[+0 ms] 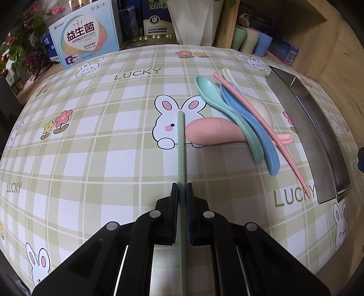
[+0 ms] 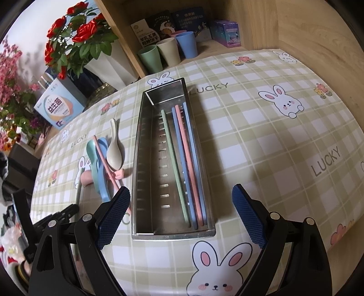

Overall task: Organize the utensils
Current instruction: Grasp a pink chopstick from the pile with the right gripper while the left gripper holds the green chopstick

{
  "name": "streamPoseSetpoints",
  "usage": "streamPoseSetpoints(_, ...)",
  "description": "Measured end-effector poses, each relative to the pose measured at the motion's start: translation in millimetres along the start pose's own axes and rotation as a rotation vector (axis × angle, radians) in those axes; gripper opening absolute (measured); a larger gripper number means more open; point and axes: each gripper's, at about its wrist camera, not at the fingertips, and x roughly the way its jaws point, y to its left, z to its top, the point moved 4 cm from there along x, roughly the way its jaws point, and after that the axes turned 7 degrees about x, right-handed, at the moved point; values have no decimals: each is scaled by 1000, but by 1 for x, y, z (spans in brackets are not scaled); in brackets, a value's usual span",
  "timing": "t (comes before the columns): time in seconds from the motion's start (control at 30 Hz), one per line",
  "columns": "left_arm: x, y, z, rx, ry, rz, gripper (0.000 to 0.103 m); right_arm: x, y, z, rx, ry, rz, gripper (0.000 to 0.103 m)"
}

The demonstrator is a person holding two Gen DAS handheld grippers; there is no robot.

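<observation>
My left gripper [image 1: 182, 187] is shut on a pale green chopstick [image 1: 181, 141], which sticks out forward over the checked tablecloth. To its right lies a pile of a pink spoon [image 1: 209, 133], a teal spoon [image 1: 218, 102], a blue spoon [image 1: 254, 132], a cream spoon [image 1: 227, 72] and a pink chopstick [image 1: 257, 113]. My right gripper [image 2: 180, 189] is open over the near end of the metal tray [image 2: 141, 159]. In the tray lie a green chopstick [image 2: 175, 164], two blue chopsticks [image 2: 182, 159] and a pink one [image 2: 188, 159], side by side. The tray [image 1: 295, 109] also shows at the right of the left wrist view.
Along the table's back edge stand coloured cups [image 2: 168, 51], a white vase [image 1: 195, 20] and printed boxes [image 1: 86, 34]. A wooden shelf wall [image 2: 295, 22] borders the right side. Flower plants [image 2: 75, 34] stand at the back left.
</observation>
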Motion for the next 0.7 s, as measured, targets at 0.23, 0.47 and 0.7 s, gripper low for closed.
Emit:
streamPoseSetpoints(0.23, -1, 5, -1, -28, -1, -37, 6, -3, 12, -2, -47, 5, 15, 88)
streamPoseSetpoints(0.47, -12, 21, -4, -107, -19, -85, 6, -8, 22, -3, -100, 1, 7, 70)
streamPoseSetpoints(0.7, -56, 51, 7, -168, -170, -87, 6, -5, 38, 1, -175, 11, -5, 37)
